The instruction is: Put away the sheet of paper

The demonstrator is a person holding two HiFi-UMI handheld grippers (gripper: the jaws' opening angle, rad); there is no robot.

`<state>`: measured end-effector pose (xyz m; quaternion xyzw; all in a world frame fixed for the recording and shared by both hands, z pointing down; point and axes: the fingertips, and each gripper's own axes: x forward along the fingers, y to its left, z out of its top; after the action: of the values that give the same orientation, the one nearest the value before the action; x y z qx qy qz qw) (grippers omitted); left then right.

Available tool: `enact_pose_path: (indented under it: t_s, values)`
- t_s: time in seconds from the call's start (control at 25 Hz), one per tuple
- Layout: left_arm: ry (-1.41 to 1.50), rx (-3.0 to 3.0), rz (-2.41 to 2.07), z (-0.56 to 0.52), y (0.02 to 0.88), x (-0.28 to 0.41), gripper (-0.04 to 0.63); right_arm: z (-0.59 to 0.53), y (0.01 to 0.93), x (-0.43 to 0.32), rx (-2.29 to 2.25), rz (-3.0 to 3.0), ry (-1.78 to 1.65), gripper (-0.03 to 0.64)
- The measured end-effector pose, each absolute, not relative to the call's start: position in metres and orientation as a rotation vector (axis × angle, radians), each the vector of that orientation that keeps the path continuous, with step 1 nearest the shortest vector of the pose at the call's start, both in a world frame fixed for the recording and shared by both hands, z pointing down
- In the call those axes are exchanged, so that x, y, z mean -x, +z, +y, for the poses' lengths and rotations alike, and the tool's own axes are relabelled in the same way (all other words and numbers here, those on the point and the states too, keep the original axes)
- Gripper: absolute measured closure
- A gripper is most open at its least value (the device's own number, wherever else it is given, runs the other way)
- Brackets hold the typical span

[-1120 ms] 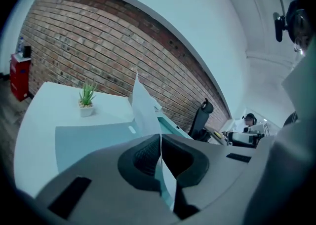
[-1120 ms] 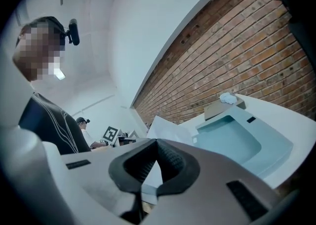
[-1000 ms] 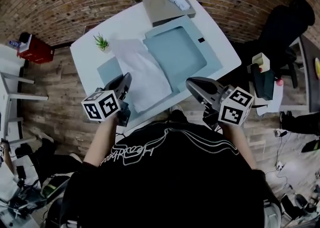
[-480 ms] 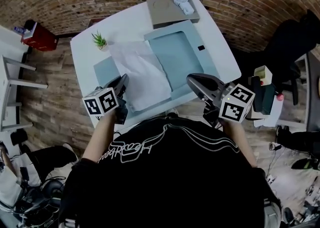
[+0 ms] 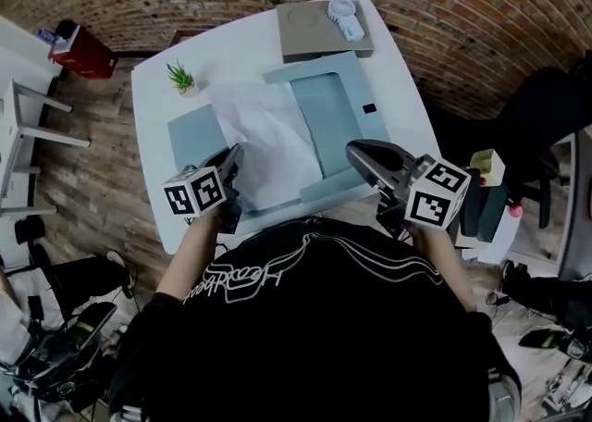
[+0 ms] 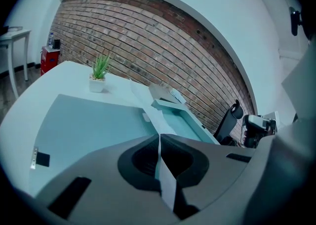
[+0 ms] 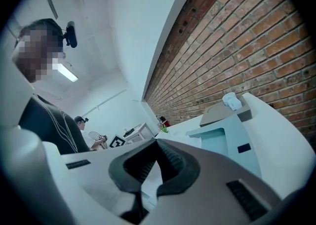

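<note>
- Left tongs (image 6: 159,137): closed on the near edge of the sheet of paper (image 5: 268,138). In the left gripper view we see the sheet edge-on, as a thin white strip pinched between the pads.
- Right tongs (image 7: 156,141): tips together. Some white shows through the hollow behind the tips, but we can't tell if it's the sheet or the bench (image 5: 231,50). From the head view they sit off the sheet's right side by the tray's near corner, so we read them as empty.
- The sheet's far part lies on the bench, partly over the left side of the teal tray (image 5: 328,110). Its near left part is in the left tongs, at the bench's front.
- Handling, our call:
  - The sheet is very light and limp, with no stiffness of its own, and it looks slightly crumpled.
  - It will sag and flap from a one-sided grip, and it can crease or tear at the pinch if tugged.
- Grip point, our call: pinch edges only. A second pinch on the near right edge would keep it flat for carrying.
- A flat teal panel (image 5: 196,133) lies just left of the sheet. A small potted plant (image 5: 182,78) stands behind it.
- A grey box (image 5: 319,27) sits at the far end, beyond the tray.
</note>
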<state>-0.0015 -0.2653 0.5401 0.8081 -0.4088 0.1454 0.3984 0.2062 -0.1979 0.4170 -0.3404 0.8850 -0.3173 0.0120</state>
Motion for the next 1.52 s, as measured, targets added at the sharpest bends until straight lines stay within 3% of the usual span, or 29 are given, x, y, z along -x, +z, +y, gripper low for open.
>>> enact_pose_path:
  t_s: [0.52,1.52]
  values:
    - [0.38,-2.008,-1.108,-0.266,0.56,-0.027,0.565,-0.208,0.423,-0.21,0.96,2.799,-1.021,0.615]
    - [0.295,-1.887,-0.946,-0.284,0.587,-0.074,0.565,-0.207,0.437,-0.166,1.238,2.685,-1.144,0.615]
